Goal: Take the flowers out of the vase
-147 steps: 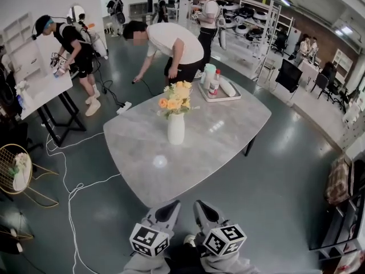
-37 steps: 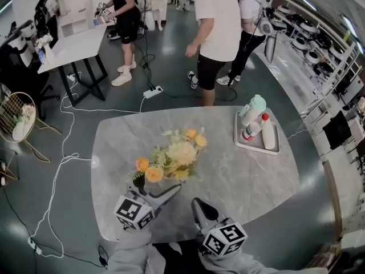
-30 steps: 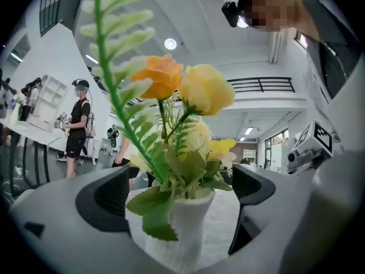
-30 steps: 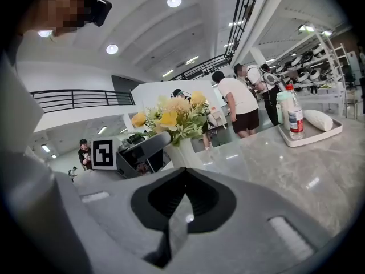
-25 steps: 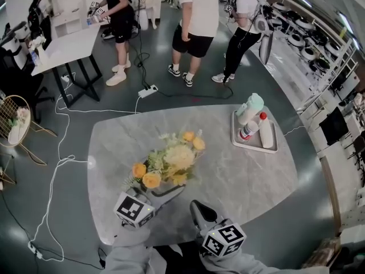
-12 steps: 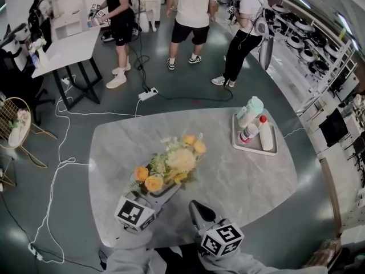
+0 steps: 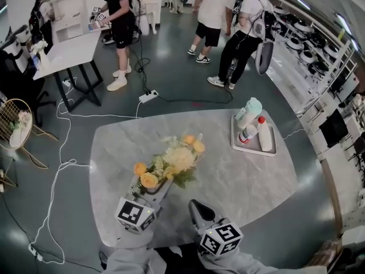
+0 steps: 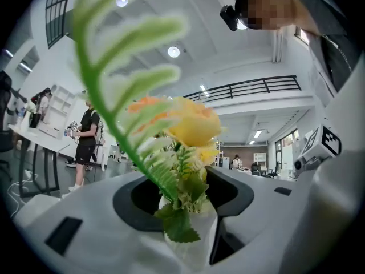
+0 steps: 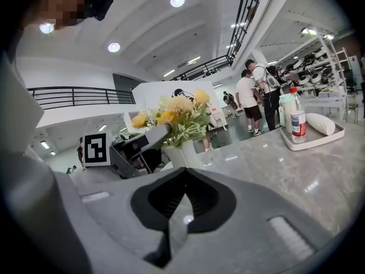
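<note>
A bunch of yellow and orange flowers (image 7: 171, 163) with green fern leaves stands in a white vase (image 9: 183, 153) on the grey marble table (image 7: 239, 178); in the head view the blooms hide the vase. My left gripper (image 7: 160, 188) reaches level into the bunch just above the vase's rim. Its jaws are closing, with the stems (image 8: 183, 201) and the vase top (image 8: 191, 245) between them and a dark gap still showing on the right. My right gripper (image 7: 195, 205) hovers at the near table edge, shut and holding nothing.
A tray (image 7: 254, 152) with a green-capped bottle (image 7: 251, 109), a red-capped bottle (image 7: 250, 132) and a white one sits at the table's far right. Several people (image 7: 239, 27) stand beyond. A white cable (image 7: 57, 170) trails on the floor at left.
The left gripper's jaws have narrowed around the flower stems while it stayed nearly in place. The right gripper has not moved. The people behind the table have walked farther away.
</note>
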The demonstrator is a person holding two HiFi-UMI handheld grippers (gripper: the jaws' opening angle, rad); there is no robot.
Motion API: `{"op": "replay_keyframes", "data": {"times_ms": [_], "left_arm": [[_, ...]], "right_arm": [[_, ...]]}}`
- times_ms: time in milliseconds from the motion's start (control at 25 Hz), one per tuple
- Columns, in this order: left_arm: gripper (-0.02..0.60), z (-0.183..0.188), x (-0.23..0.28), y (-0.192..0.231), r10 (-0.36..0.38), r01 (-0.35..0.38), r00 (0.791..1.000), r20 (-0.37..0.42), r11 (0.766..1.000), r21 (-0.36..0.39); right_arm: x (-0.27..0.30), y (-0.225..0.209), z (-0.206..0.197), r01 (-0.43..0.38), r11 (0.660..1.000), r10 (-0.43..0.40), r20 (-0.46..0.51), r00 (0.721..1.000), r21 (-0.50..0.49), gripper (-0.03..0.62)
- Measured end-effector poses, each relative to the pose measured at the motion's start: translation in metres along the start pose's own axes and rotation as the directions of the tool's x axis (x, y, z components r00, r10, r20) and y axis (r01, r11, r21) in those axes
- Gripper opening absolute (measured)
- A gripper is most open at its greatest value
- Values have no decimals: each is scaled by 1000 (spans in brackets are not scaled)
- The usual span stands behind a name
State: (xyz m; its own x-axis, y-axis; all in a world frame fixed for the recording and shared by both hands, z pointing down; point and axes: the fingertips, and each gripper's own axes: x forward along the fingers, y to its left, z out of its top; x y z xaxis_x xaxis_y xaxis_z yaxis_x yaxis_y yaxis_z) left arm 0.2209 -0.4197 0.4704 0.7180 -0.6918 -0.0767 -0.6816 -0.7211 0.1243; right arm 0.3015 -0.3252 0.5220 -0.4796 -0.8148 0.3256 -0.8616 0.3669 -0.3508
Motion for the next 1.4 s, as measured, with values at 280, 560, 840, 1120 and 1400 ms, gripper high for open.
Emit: {"op": "replay_keyframes", "data": {"times_ms": [280, 560, 840, 1120, 1400], "left_arm": [[137, 1, -4, -5, 40, -40, 999, -11, 999, 9], [84, 4, -5, -8, 48, -48, 999, -14, 999, 11], [61, 12, -3, -13, 60, -60, 998, 1, 998, 23], [51, 30, -4, -14, 87, -87, 996, 21, 996, -1], [49, 60, -8, -17, 109, -109, 992, 59, 994, -2]], "right_arm": [[-5, -3, 10, -1, 1000, 2, 22, 1000, -7, -2], [-1, 2, 20, -13, 1000, 13, 37, 999, -16, -2], [-1, 4, 27, -31, 999, 32, 42, 999, -28, -2], [-3, 3, 36, -41, 999, 43, 55, 998, -31, -2], [-2, 11, 52, -68, 997, 71, 89, 993, -40, -2]]}}
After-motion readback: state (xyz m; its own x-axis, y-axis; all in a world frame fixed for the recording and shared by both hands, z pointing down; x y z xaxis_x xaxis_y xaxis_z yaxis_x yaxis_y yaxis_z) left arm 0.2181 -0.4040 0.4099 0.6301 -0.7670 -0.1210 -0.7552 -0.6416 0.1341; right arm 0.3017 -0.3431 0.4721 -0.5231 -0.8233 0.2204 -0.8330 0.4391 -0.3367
